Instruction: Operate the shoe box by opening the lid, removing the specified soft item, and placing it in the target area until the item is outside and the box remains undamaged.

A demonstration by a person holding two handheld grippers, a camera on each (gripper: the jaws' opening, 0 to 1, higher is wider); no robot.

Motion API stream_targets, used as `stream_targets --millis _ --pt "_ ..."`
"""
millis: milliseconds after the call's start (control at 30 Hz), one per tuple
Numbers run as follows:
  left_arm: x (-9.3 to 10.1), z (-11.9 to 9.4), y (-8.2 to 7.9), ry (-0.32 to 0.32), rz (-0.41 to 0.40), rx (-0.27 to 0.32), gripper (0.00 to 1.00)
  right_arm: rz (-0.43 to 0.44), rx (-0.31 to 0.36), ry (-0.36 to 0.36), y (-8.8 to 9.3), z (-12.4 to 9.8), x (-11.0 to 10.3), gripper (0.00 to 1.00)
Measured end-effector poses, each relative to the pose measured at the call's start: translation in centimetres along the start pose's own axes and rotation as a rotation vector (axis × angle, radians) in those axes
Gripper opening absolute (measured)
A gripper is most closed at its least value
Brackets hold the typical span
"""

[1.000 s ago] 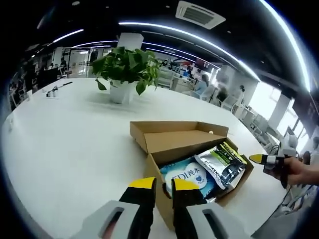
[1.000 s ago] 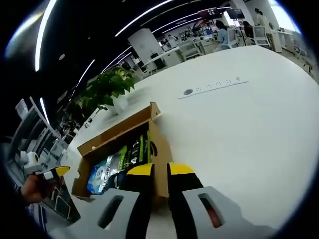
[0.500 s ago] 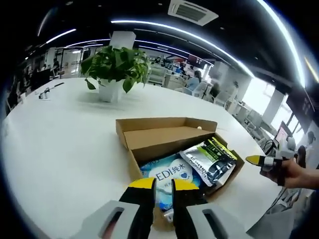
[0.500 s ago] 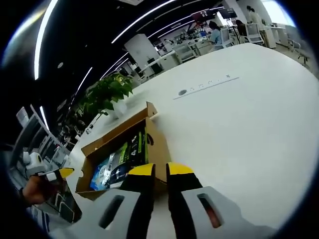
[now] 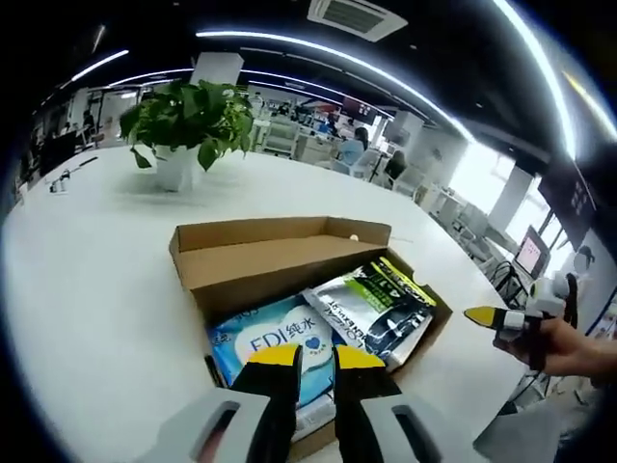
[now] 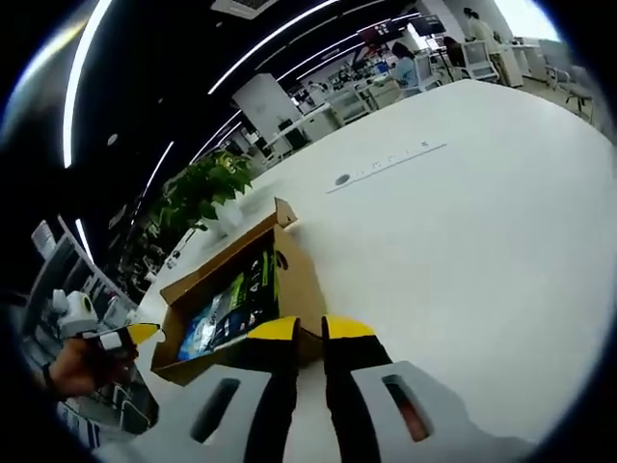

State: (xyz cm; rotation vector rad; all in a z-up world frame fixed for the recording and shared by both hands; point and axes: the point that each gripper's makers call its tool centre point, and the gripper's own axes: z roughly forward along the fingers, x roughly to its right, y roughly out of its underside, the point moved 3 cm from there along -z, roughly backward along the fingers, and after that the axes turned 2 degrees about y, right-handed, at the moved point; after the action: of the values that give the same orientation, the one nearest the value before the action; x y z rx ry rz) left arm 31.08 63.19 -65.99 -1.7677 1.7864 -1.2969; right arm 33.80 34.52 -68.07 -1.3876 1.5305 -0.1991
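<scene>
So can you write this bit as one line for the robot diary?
shoe box: lid open | blue pack, green-black pack: inside | left gripper: shut, above box | right gripper: shut

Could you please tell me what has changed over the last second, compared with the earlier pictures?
The left gripper has advanced over the open shoe box, its shut tips now above the blue pack. The right gripper, also shut, stays at the box's outer wall. Both packs remain inside; nothing has been grasped.

Left claw [image 5: 306, 355] and right claw [image 6: 309, 329] nearly closed, empty.
</scene>
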Motion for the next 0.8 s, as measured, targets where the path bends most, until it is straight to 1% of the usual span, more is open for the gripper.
stream_targets --millis 100,200,333,467,567,800 --pt "0.5 0.9 0.3 0.019 -0.004 -0.018 0.16 -0.005 -0.001 -0.011 0.4 -0.5 -0.3 0.14" --pt "1.0 2.1 1.0 0.051 -0.024 -0.058 0.20 -0.013 -0.005 -0.019 0.8 -1.1 -0.4 0.17" --pt "1.1 3.0 1.5 0.057 -0.049 -0.071 0.20 0.000 0.002 -0.019 1.3 -2.1 -0.3 0.19" --pt "1.5 3.9 1.5 0.074 -0.065 -0.084 0.20 0.003 0.001 -0.029 1.7 -3.0 -0.3 0.23" --pt "1.8 4.6 1.5 0.083 -0.074 -0.098 0.20 -0.003 0.004 -0.031 2.0 -3.8 -0.3 0.25" --pt "2.1 6.2 2.5 0.096 -0.093 -0.165 0.20 0.007 0.006 -0.024 2.9 -5.0 0.1 0.26"
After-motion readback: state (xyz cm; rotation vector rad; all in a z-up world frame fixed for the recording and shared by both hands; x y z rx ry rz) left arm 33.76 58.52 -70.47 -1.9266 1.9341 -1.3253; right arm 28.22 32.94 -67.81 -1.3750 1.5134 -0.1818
